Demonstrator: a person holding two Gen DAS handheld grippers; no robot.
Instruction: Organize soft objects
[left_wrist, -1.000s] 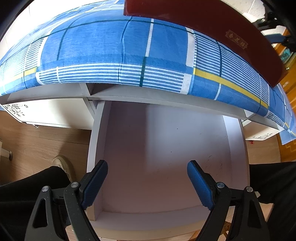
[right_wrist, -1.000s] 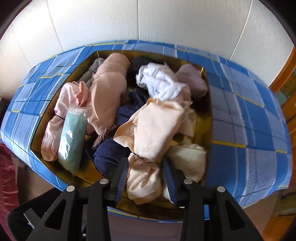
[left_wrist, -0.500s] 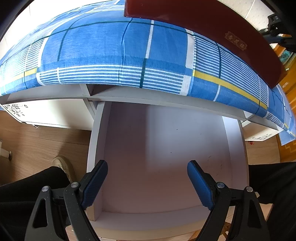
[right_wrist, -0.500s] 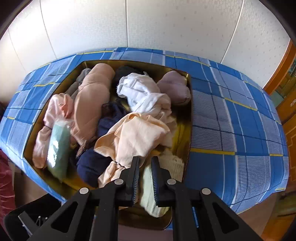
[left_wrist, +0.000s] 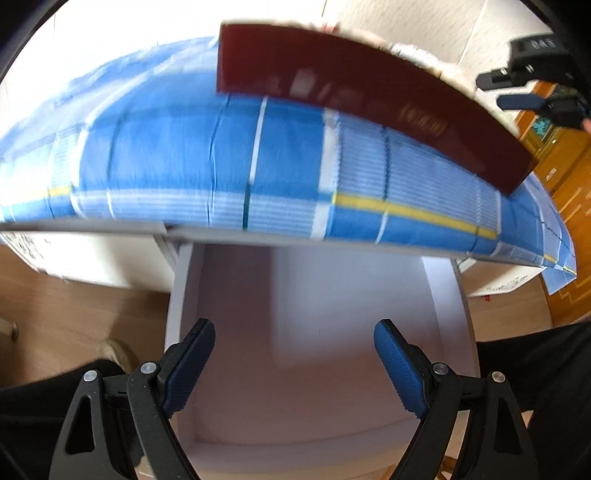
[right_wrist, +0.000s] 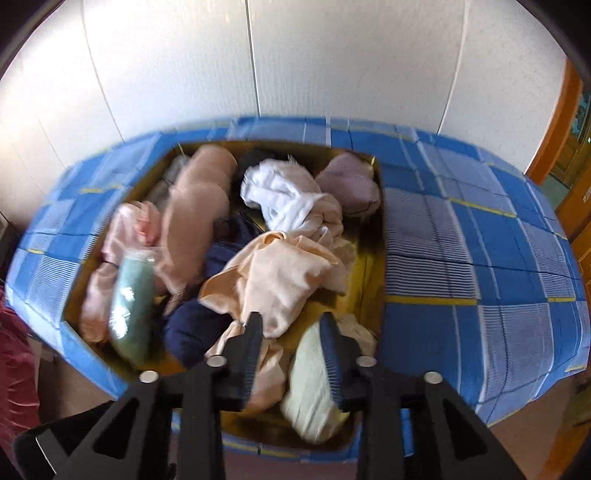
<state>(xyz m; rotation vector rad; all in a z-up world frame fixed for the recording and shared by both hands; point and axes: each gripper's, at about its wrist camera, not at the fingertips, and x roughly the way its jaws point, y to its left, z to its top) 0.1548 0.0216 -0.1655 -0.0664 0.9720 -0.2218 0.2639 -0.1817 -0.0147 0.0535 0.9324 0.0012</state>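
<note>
An open box (right_wrist: 373, 258) with a gold inside sits on the blue checked cloth (right_wrist: 461, 236), heaped with soft garments. Among them are a peach cloth (right_wrist: 280, 277), a white one (right_wrist: 280, 188), a navy one (right_wrist: 192, 328), a bagged green roll (right_wrist: 131, 306) and a pale cream piece (right_wrist: 310, 376). My right gripper (right_wrist: 291, 325) hovers over the box's near end, its jaws opening and the pads pressing on nothing. My left gripper (left_wrist: 293, 354) is over a bare white drawer (left_wrist: 181, 295), jaws opening wide with nothing between them. The box's red side (left_wrist: 351, 92) shows above.
The drawer juts out from under the cloth-covered top (left_wrist: 184, 147). A person's dark trouser legs (left_wrist: 535, 350) flank it, with a shoe (left_wrist: 114, 350) on the wooden floor at left. A white panelled wall (right_wrist: 332, 55) stands behind the box, and wooden furniture (right_wrist: 569, 155) at right.
The right gripper closed nearly shut over the box's near end, then spread apart again and drew back a little. The left view has tipped upward and blurred; its jaws stay wide.
</note>
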